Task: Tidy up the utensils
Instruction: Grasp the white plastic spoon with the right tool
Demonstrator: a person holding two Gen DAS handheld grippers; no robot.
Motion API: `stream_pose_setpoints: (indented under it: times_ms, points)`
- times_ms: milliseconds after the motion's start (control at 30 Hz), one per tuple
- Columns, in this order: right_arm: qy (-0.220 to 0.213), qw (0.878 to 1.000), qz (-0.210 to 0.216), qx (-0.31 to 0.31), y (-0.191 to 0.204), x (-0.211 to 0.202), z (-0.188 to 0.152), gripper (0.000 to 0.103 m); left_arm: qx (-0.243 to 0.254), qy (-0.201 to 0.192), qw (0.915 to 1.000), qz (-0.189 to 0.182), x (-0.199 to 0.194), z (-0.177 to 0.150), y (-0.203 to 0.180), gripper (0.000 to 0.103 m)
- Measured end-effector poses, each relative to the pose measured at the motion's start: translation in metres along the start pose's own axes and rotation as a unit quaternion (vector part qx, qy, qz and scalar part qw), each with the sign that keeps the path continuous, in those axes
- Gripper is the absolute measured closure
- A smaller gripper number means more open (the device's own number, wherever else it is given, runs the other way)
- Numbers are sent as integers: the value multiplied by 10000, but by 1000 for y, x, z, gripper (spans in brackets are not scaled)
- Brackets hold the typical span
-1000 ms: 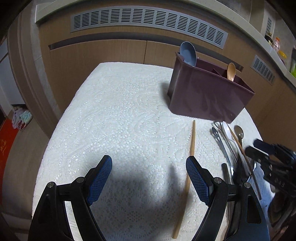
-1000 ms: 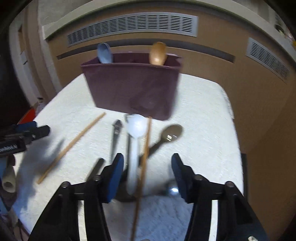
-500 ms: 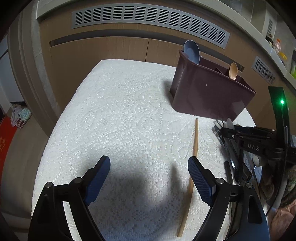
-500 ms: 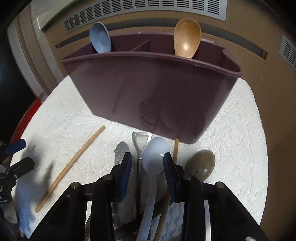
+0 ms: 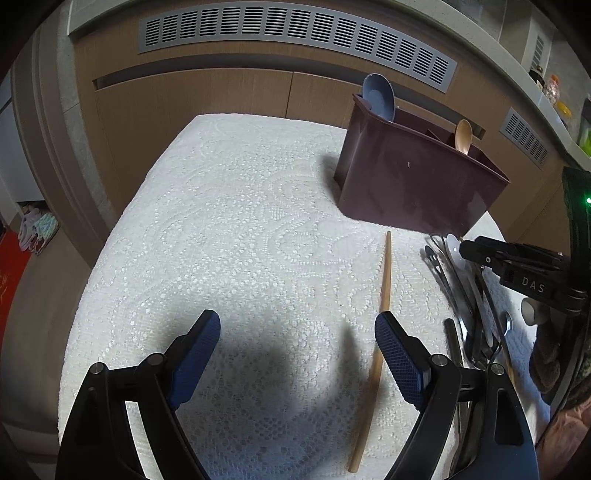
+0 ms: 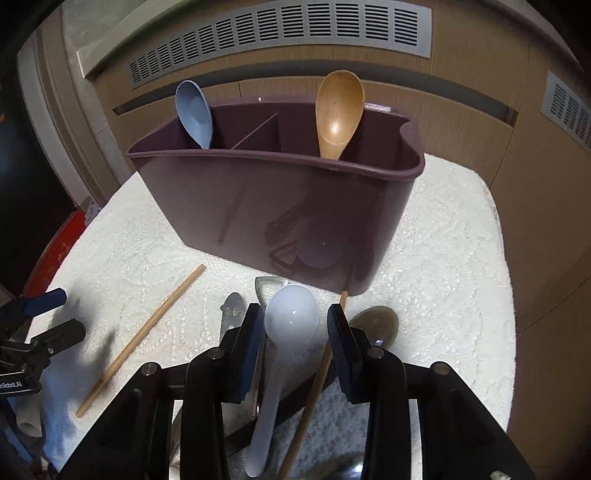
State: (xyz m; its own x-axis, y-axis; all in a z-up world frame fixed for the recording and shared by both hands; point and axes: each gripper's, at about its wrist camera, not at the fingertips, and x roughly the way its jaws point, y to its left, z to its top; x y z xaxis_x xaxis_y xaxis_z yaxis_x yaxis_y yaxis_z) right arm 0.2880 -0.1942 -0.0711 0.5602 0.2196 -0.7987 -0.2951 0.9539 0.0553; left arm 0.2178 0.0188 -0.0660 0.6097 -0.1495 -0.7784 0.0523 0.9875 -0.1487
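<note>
A maroon utensil caddy point(image 6: 277, 206) stands on the white lace cloth point(image 5: 240, 221), with a blue spoon point(image 6: 194, 110) in its left compartment and a wooden spoon point(image 6: 338, 107) in its right. In front of it lies a pile: a white plastic spoon point(image 6: 288, 328), a chopstick point(image 6: 317, 373), a metal spoon point(image 6: 376, 325) and a bottle opener point(image 6: 269, 284). My right gripper point(image 6: 295, 315) straddles the white spoon's bowl with narrowed jaws, and a gap shows at its right pad. My left gripper point(image 5: 297, 321) hangs wide open over bare cloth. A second chopstick point(image 5: 384, 295) lies beside its right finger.
Wooden cabinet fronts with grey vent grilles point(image 5: 295, 33) rise just behind the table. The cloth's edges drop off at left and right. More metal utensils point(image 5: 454, 295) lie under the right gripper point(image 5: 469, 251). A red object point(image 5: 11, 269) sits on the floor at left.
My right gripper has moved forward toward the caddy and its jaws have narrowed around the white spoon's bowl. The left gripper has stayed put and open.
</note>
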Motion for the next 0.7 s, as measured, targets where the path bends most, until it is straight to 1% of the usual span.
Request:
stream_pose_setpoints:
  times_ms: [100,200,267,333,400,467,600,700]
  points:
    - [107,9999,73,-23,2,11,5,68,54,14,10000,-10,0,-1,-3,17]
    - [298,9994,119,125,-3,20,5,68,72,15,10000,-10,0,-1,-4,17]
    - [445,9986,182,207,-5,29,7,66,64,24,10000,-10,1,-1,-4,17]
    - [435,9989,86,134,1,31,8,65,65,45,10000,-13,2,-1,-4,17]
    - [450,9989,-54,73,6,29,7,72,73,72,9999,-19,2,-1,-5,17]
    - [367,9992,-104,112,8,18,5,72,110,81,9999,-35,0,-1,-6,17]
    - [183,9995,-22,259,4,-17,-6,72,205,82,9997,-92,-5,-4,-16,17]
    - [55,9993,32,363,0,-41,-20,72,395,90,9990,-195,-12,-10,-31,17]
